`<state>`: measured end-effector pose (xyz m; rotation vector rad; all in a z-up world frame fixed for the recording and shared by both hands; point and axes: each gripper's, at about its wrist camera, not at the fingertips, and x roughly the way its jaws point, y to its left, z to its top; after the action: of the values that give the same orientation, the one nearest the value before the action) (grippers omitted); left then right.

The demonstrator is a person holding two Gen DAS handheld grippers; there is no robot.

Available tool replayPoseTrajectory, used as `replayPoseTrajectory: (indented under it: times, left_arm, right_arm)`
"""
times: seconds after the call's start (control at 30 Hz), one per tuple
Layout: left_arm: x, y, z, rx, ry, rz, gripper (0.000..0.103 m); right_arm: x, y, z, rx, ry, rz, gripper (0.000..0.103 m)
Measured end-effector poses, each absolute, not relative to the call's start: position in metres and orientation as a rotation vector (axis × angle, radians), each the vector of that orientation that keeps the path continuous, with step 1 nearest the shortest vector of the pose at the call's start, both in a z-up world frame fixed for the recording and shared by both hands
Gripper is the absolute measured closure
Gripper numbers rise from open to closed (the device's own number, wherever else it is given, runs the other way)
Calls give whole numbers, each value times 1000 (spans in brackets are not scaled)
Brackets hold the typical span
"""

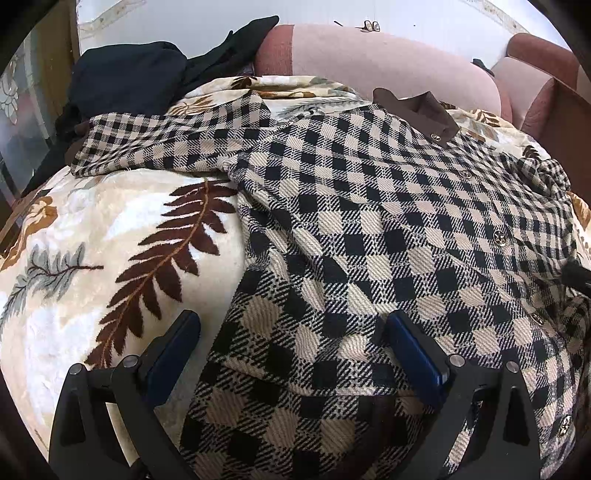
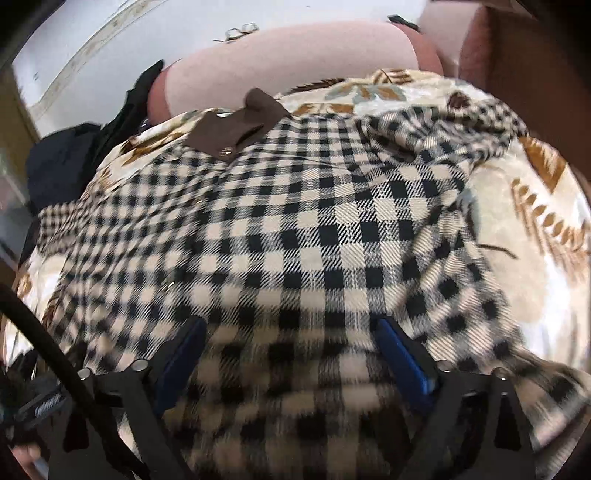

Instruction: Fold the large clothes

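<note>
A large black-and-beige checked shirt (image 1: 369, 221) with a brown collar (image 1: 421, 110) and gold buttons lies spread, front up, on a leaf-patterned blanket (image 1: 110, 240). One sleeve (image 1: 155, 144) stretches out to the left. My left gripper (image 1: 293, 325) is open over the shirt's lower left hem, its left finger above the blanket and its right finger above the cloth. In the right wrist view the same shirt (image 2: 295, 229) fills the frame, with its collar (image 2: 236, 125) at the top and the other sleeve (image 2: 443, 129) bunched at the upper right. My right gripper (image 2: 291, 332) hangs open over the lower cloth, gripping nothing.
A heap of black clothes (image 1: 129, 77) lies at the back left of the blanket. Pink sofa cushions (image 1: 369, 55) rise behind the shirt, with a pair of glasses (image 1: 371, 25) beyond them. A black cable (image 2: 44, 332) crosses the lower left of the right wrist view.
</note>
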<state>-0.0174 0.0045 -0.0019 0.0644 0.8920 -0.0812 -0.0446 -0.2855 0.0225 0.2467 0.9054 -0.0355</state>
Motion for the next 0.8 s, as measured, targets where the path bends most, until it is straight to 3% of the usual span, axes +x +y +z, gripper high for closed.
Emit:
replayPoseTrajectory:
  times: [0.23, 0.37, 0.67, 0.8]
  left_arm:
    - [-16, 9, -3, 44, 892, -94, 3]
    - [-16, 9, -4, 53, 886, -89, 2]
    - [-21, 7, -4, 47, 879, -88, 3]
    - [-21, 6, -4, 42, 885, -91, 3]
  right_arm:
    - [-119, -289, 87, 40, 682, -188, 8]
    - [-119, -307, 110, -31, 621, -270, 8]
    - [-99, -368, 81, 195, 729, -356, 9]
    - [-108, -360, 102, 166, 637, -318, 10]
